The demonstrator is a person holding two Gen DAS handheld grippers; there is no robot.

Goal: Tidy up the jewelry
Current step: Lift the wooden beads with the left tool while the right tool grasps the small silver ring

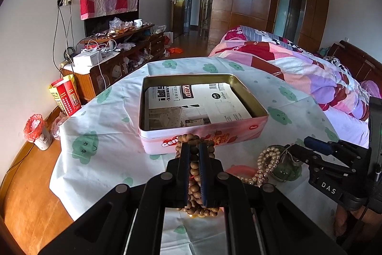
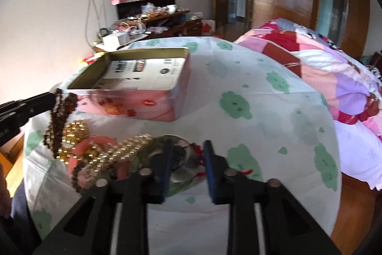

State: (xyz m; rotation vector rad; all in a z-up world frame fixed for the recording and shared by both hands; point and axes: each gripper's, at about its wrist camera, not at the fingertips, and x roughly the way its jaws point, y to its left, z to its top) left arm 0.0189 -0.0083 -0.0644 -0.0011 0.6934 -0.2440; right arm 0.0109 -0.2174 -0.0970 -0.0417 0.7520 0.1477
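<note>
Bedroom, cluttered dresser and quilted bed behind; tabletop (image 1: pixel 100 135) under a white cloth with green cloud prints. Open pink biscuit tin (image 1: pixel 203 135) sits mid-table with only a printed card inside, no jewelry in it. Left gripper (image 1: pixel 193 154) is clenched on a wooden bead strand (image 1: pixel 194 185); the beads hang in loops between the fingers and just short of the tin's near wall, so the tin lies straight ahead and slightly up. Likely next move: carry forward over the rim and release. Right gripper (image 2: pixel 187 154) is parted with nothing between its fingers, over a green pendant with red cord (image 2: pixel 183 154), beside the pearl strand (image 2: pixel 114 154) and pink bangle (image 2: pixel 95 143). Whether it touches the pendant, can't tell. That pile lies near the tin's near-right corner.
</note>
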